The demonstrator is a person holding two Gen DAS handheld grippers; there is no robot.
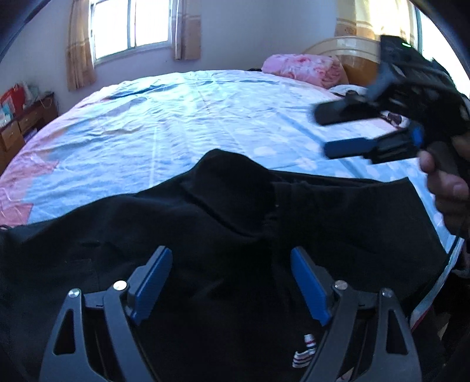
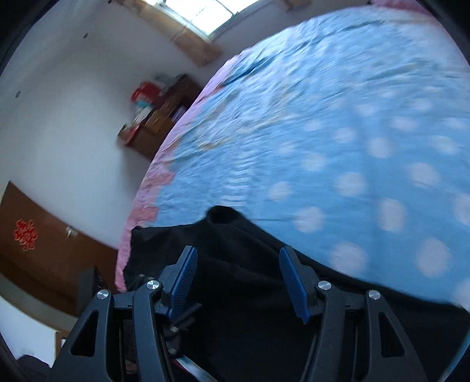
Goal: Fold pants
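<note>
Black pants [image 1: 223, 223] lie bunched along the near edge of a bed with a blue sheet [image 1: 176, 117]. A humped fold rises in their middle. My left gripper [image 1: 232, 264] is open and empty, just above the pants. My right gripper [image 1: 323, 132] shows in the left wrist view at the right, blurred, held in a hand above the sheet, with its jaws apart and empty. In the right wrist view the right gripper [image 2: 238, 267] is open over the pants [image 2: 235, 293], tilted, with the spotted sheet [image 2: 337, 132] beyond.
A pink quilt [image 1: 302, 69] and a wooden headboard [image 1: 346, 55] are at the bed's far right. A wooden dresser [image 1: 20, 123] stands at the left by the wall. A window [image 1: 132, 26] with curtains is behind. A brown door [image 2: 38, 244] shows in the right wrist view.
</note>
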